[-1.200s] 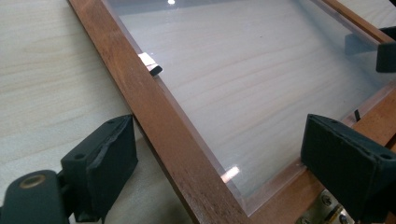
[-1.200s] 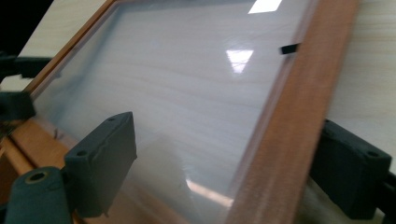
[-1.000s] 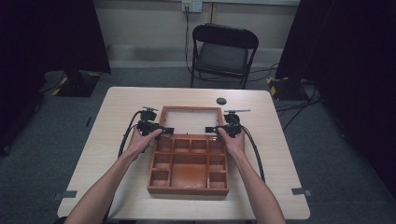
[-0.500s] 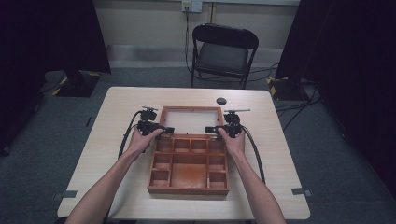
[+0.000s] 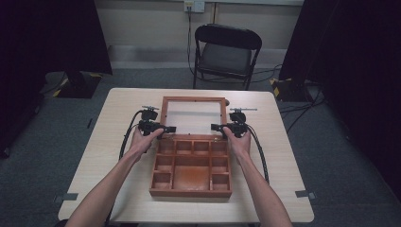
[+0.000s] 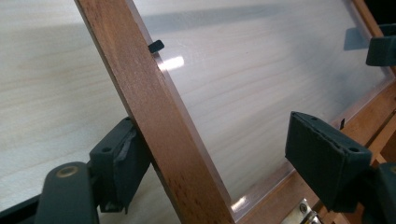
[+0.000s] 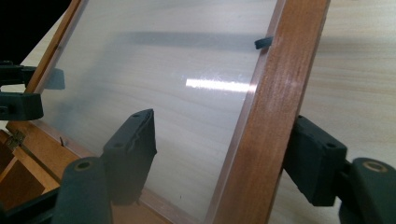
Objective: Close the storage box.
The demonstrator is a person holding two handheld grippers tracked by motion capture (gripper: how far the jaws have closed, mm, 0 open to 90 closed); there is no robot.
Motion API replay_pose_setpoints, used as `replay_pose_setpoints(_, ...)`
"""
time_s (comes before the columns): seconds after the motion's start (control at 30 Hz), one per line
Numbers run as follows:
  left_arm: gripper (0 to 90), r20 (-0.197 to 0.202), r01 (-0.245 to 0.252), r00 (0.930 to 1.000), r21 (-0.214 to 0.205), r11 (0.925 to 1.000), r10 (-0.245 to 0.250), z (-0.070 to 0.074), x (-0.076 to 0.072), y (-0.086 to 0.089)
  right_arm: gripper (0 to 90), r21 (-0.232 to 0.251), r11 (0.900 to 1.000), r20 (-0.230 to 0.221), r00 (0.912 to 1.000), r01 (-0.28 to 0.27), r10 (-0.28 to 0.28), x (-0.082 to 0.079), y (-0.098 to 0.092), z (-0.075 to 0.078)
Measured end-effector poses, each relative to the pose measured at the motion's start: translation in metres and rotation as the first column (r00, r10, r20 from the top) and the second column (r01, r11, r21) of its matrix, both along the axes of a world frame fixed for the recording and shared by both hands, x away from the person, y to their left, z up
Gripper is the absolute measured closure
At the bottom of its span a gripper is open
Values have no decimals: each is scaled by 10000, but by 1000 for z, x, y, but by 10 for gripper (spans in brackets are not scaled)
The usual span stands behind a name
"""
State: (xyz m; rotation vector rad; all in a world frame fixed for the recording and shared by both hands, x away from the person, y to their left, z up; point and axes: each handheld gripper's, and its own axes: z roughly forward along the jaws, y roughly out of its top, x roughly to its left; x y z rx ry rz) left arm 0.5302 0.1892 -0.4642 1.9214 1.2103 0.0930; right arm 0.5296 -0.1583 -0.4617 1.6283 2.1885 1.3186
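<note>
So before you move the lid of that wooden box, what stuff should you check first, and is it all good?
1. Left gripper straddles the lid side rail: ok.
2. Right gripper straddles the opposite rail: ok.
3. Jaws closed tight on the rails: not ok, both stand open with a gap on the clear-panel side.
4. Box compartments free of loose things: ok.
5. Hinge in good shape: cannot tell.
6. Lid lifted off the table: cannot tell.

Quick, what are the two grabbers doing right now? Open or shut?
Left gripper: open, jaws astride the lid's wooden side rail, not clamped.
Right gripper: open, jaws astride the opposite rail, not clamped.
</note>
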Motion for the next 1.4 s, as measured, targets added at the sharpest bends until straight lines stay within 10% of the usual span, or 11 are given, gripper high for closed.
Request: replay_pose_setpoints(1.4,487,1753,298,9843,-416,9987,-221,43,-27,13,487,198,9998,1069,9943,-41,19,-38,-11,46)
